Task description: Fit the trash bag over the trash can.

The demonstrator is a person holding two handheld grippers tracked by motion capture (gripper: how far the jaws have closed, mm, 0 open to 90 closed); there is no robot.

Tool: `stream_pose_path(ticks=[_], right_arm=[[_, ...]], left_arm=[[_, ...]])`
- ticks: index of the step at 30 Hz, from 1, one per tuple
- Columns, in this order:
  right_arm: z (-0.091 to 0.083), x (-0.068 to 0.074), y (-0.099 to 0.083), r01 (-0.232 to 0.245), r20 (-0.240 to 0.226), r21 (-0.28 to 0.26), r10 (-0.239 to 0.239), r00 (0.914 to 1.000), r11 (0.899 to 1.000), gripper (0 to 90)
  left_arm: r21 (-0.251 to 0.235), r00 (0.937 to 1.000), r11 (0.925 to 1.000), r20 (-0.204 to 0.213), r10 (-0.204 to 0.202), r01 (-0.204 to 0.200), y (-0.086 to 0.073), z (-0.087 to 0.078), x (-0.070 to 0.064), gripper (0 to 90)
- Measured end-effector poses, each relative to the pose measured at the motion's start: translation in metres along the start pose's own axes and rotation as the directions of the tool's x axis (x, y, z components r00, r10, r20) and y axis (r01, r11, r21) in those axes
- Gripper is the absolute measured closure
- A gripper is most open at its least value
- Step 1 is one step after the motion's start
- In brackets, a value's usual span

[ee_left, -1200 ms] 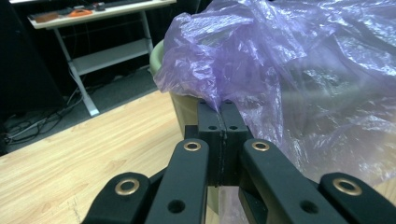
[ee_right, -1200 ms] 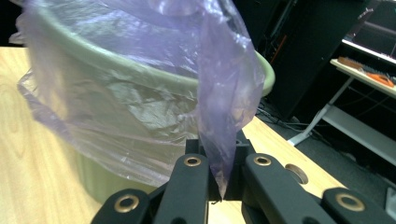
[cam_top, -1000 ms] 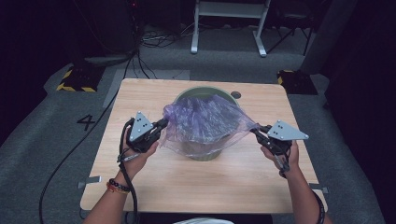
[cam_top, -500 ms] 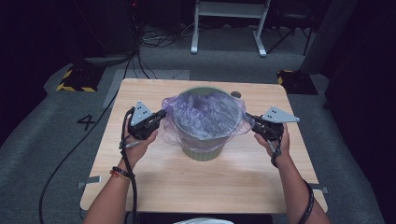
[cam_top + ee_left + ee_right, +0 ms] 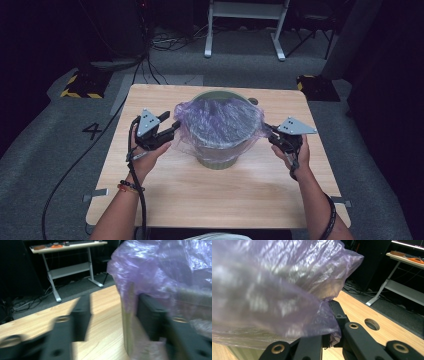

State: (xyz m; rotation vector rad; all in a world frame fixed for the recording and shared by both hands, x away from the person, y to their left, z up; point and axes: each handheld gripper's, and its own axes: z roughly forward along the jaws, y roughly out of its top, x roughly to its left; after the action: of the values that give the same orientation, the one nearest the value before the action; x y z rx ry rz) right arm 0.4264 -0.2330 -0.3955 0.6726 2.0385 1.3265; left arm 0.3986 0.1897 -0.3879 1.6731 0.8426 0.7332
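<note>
On the table [image 5: 165, 190], the upright bin [image 5: 216, 155] wears a purple bag [image 5: 217, 120], mouth up.

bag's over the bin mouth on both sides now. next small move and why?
Probably pull both edges down the wall. The purple bag drapes the green bin rim, but loosely. The right gripper pinches its edge; the left gripper has open fingers, so it would need to close on the film first.

I see a translucent purple plastic bag [image 5: 218, 120] stretched over the mouth of an upright green bin [image 5: 216, 156] (standing mid-table), its film crinkled and glossy.
</note>
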Motion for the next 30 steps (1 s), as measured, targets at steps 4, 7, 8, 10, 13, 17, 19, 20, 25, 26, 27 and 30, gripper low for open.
stream_pose_path(ticks=[4, 7, 8, 10, 13, 17, 19, 20, 25, 26, 27, 30], right_arm=[[-0.007, 0.0, 0.001, 0.002, -0.002, -0.001, -0.002, 1.0, 1.0, 89.1], [-0.011, 0.001, 0.001, 0.011, -0.001, 0.002, -0.011, 0.9999, 1.0, 89.1], [-0.012, 0.002, 0.002, 0.012, -0.002, 0.004, -0.012, 0.9999, 1.0, 89.1], [-0.013, 0.003, 0.003, 0.018, -0.001, 0.006, -0.018, 0.9998, 1.0, 89.0], [-0.013, 0.004, 0.005, 0.024, -0.002, 0.003, -0.024, 0.9997, 1.0, 89.0], [-0.012, 0.004, 0.008, 0.031, -0.002, 0.008, -0.031, 0.9995, 0.999, 89.0], [-0.012, 0.004, 0.008, 0.03, -0.002, 0.004, -0.03, 0.9996, 1.0, 88.9], [-0.012, 0.004, 0.008, 0.029, -0.001, 0.003, -0.029, 0.9996, 1.0, 88.8], [-0.012, 0.005, 0.009, 0.03, -0.006, 0.008, -0.03, 0.9995, 1.0, 87.6], [-0.012, 0.005, 0.009, 0.031, -0.007, 0.008, -0.031, 0.9995, 0.999, 87.4], [-0.012, 0.005, 0.009, 0.032, -0.007, 0.007, -0.032, 0.9995, 0.999, 87.2], [-0.013, 0.004, 0.011, 0.033, -0.008, 0.0, -0.033, 0.9994, 0.999, 87.1]], left_arm=[[0.013, 0.9981, 0.9989, 0.042, 0.045, -0.046, -0.002, -0.018, -0.006, 24.6], [0.026, 0.9921, 0.9959, 0.093, 0.084, -0.087, -0.001, -0.03, -0.014, 18.3], [0.027, 0.9901, 0.9947, 0.103, 0.096, -0.099, 0.0, -0.033, -0.015, 17.6], [0.02, 0.9874, 0.9935, 0.115, 0.109, -0.112, 0.002, -0.042, -0.019, 17.5], [-0.001, 0.9825, 0.9937, 0.15, 0.11, -0.112, 0.004, -0.053, -0.024, 17.0], [-0.007, 0.9635, 0.9847, 0.205, 0.172, -0.174, 0.011, -0.06, -0.043, 16.0], [-0.009, 0.9539, 0.9796, 0.226, 0.198, -0.201, 0.013, -0.06, -0.052, 15.9], [-0.005, 0.9485, 0.9759, 0.234, 0.213, -0.218, 0.014, -0.058, -0.055, 15.9], [0.058, 0.939, 0.9549, 0.208, 0.274, -0.291, 0.017, -0.041, -0.061, 17.5], [0.065, 0.9406, 0.9549, 0.204, 0.271, -0.29, 0.017, -0.038, -0.061, 18.5], [0.077, 0.9444, 0.9527, 0.177, 0.277, -0.294, 0.018, -0.034, -0.059, 21.0], [0.092, 0.9398, 0.9426, 0.154, 0.305, -0.321, 0.019, -0.025, -0.053, 40.2]])
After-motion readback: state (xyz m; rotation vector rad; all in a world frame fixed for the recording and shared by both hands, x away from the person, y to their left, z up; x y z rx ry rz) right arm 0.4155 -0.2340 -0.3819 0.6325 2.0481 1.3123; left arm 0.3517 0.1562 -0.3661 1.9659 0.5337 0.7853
